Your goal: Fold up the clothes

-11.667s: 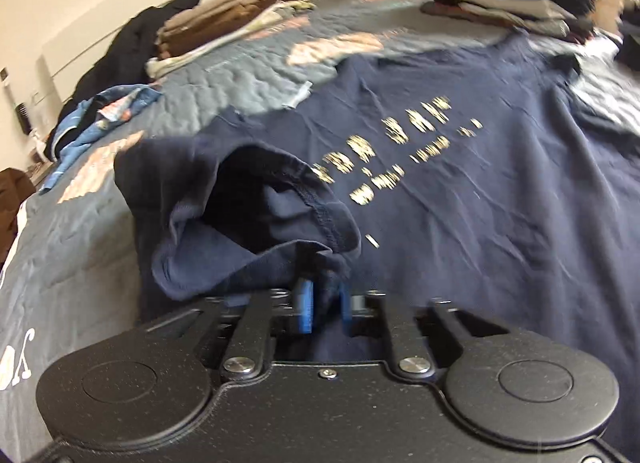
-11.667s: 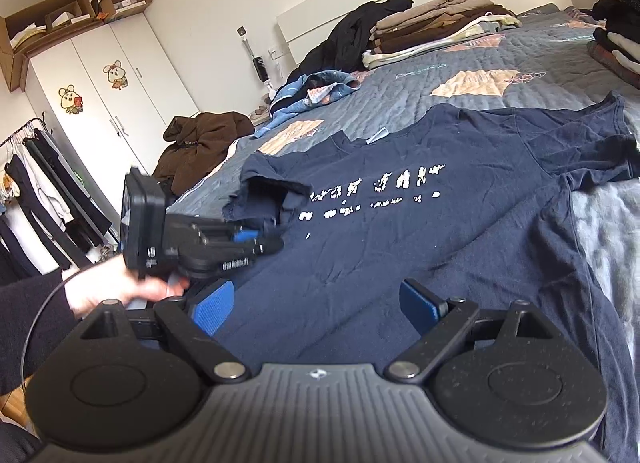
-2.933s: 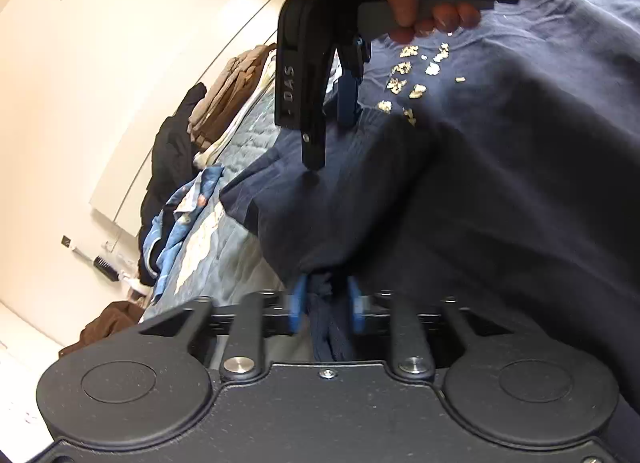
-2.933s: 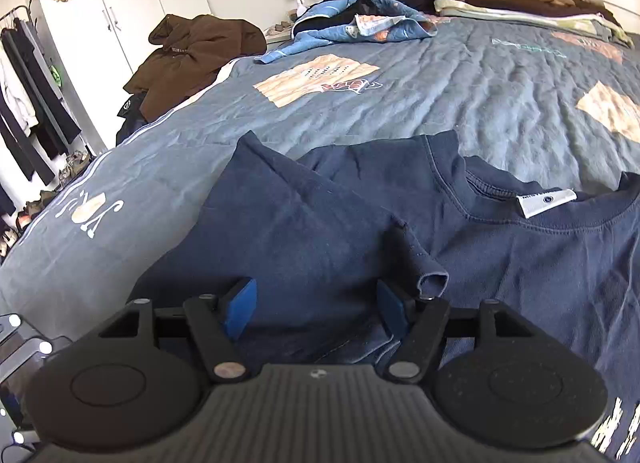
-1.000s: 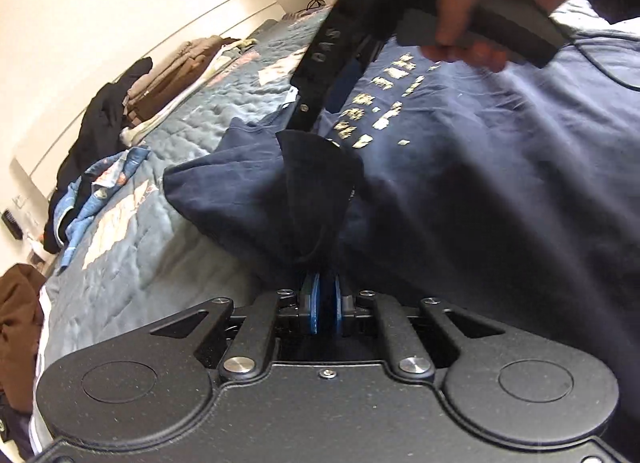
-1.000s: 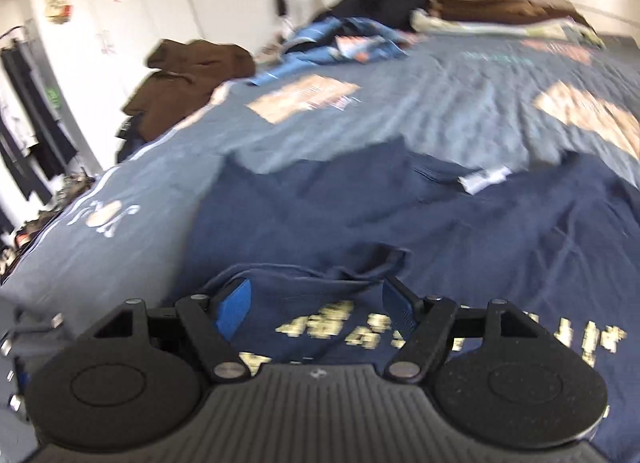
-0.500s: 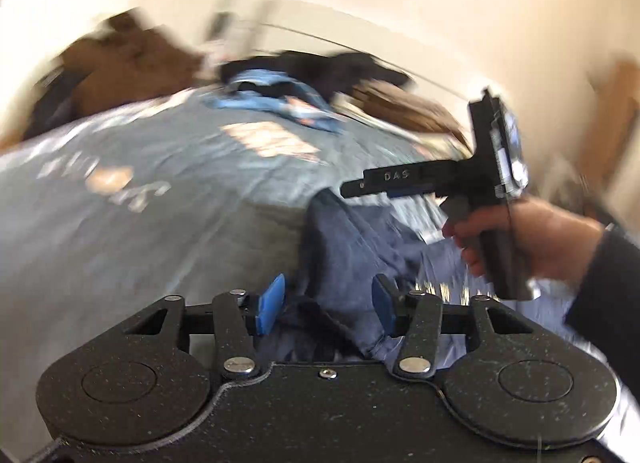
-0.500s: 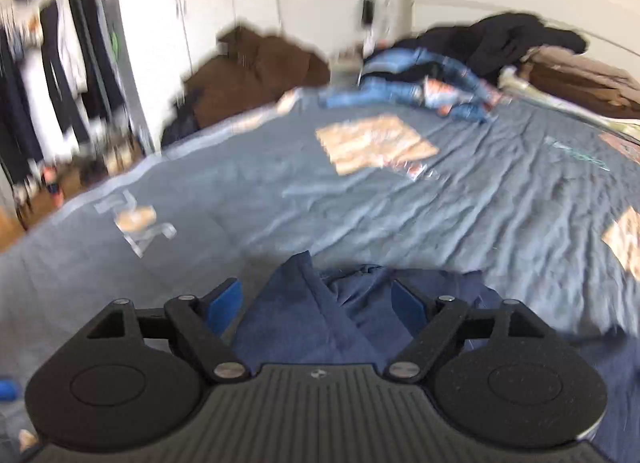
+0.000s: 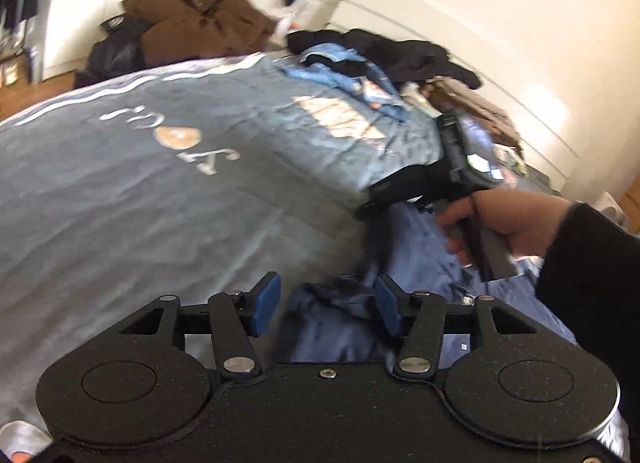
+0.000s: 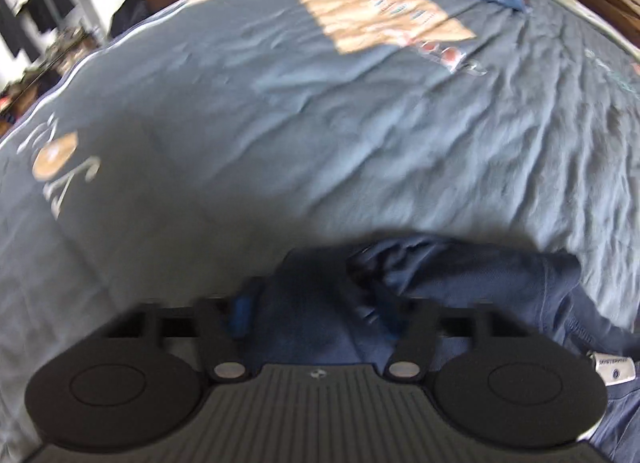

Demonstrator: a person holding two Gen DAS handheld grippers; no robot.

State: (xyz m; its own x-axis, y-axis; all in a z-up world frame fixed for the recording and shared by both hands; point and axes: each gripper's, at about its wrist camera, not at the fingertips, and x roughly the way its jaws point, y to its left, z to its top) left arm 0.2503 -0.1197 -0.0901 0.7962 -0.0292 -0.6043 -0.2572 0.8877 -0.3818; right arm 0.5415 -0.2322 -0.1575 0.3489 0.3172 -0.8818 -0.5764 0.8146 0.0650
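Right tool (image 10: 316,315) pads smeared by blur, navy shirt (image 10: 480,287) cut off at the lower edge

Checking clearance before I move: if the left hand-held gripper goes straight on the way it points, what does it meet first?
Most likely the bunched navy T-shirt lying between the open blue pads of the left hand-held gripper, though blur leaves depth unclear.

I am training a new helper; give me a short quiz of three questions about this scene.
1. True or false: the shirt is red.
2. What colour is the label on the shirt? A) white B) black C) green
3. Fill in: the shirt lies on a ___.

Key: 1 false, it is navy. 2 A. 3 bed.
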